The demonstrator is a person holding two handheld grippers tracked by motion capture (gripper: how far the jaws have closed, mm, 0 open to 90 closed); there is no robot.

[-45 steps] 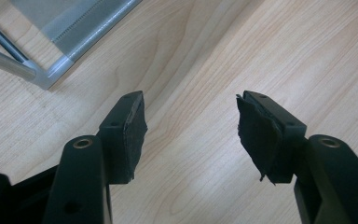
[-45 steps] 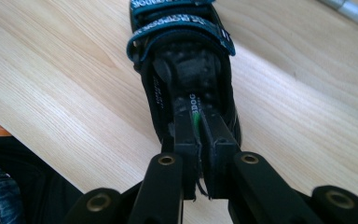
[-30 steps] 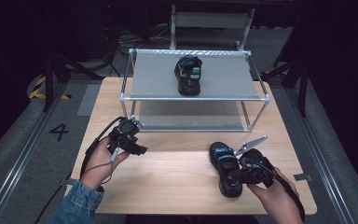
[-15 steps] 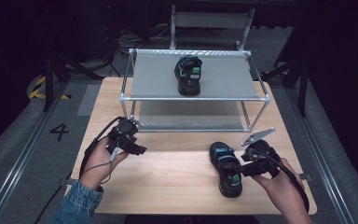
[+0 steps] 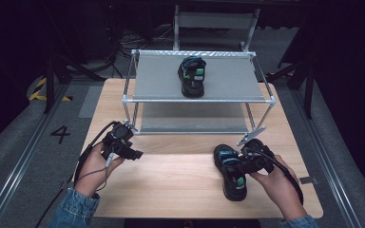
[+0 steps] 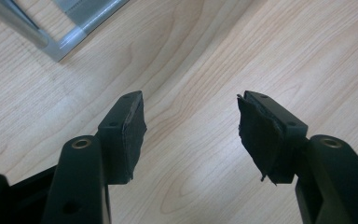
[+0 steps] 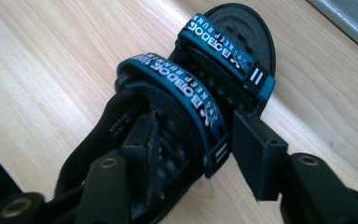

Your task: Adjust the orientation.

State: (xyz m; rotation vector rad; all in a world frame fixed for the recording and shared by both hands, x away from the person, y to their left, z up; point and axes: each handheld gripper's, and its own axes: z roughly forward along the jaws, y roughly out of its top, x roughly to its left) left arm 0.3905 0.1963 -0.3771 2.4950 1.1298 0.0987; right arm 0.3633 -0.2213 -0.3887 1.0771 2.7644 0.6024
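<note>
Right hand-held gripper [image 7: 191, 154], jaws just closing, straddles black blue-strapped sandal [image 7: 186, 102] unclamped; a strap-only grip risks slippage.

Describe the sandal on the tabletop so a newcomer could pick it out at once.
Start at the light wooden table and look in front of the grey metal two-tier rack, toward its near right side. There lies a black sandal with blue lettered straps, the right gripper straddling its side. Its twin, the black and blue sandal on the rack's top shelf, sits raised; this one lies on bare wood.
</note>
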